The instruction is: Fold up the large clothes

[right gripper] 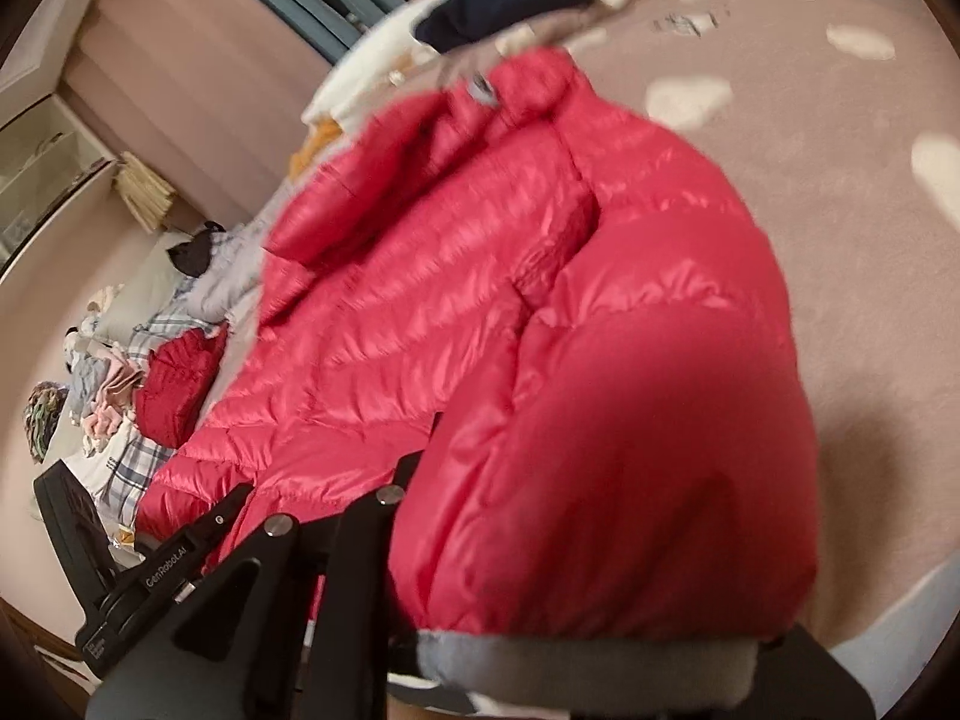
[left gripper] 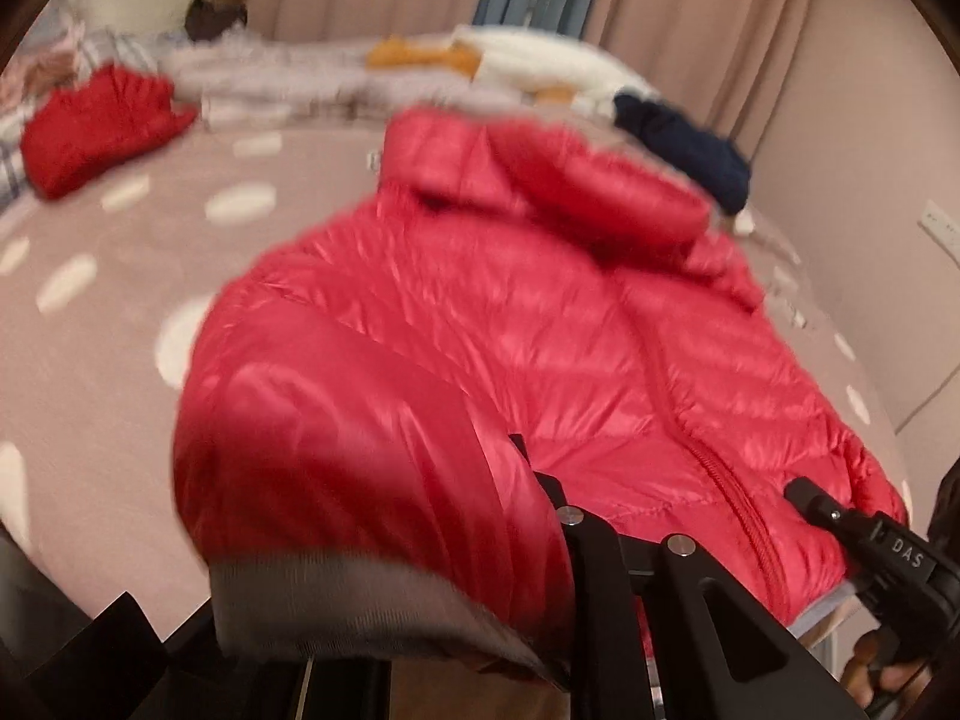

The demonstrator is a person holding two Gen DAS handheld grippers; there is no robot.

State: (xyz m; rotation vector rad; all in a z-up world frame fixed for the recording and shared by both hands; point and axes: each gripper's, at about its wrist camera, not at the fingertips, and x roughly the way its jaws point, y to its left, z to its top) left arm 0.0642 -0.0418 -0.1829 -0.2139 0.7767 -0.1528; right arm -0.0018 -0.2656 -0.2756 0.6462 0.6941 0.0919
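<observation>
A red puffer jacket [left gripper: 480,324] lies front up on the pink spotted bed [left gripper: 90,360], zipper closed, hood at the far end. My left gripper [left gripper: 540,480] is shut on the jacket's left sleeve [left gripper: 360,468] near its grey cuff [left gripper: 360,606], which drapes over the fingers. My right gripper [right gripper: 414,480] is shut on the right sleeve [right gripper: 630,450] near its grey cuff [right gripper: 588,660]. The right gripper also shows in the left wrist view [left gripper: 804,492] at the jacket's hem. The left gripper's body shows in the right wrist view [right gripper: 156,564].
A second red garment [left gripper: 102,126] lies at the bed's far left. A pile of white, grey and orange clothes [left gripper: 420,72] and a navy garment [left gripper: 690,144] line the far edge. Pink curtains [left gripper: 720,12] hang behind. More clothes [right gripper: 120,372] are heaped beyond.
</observation>
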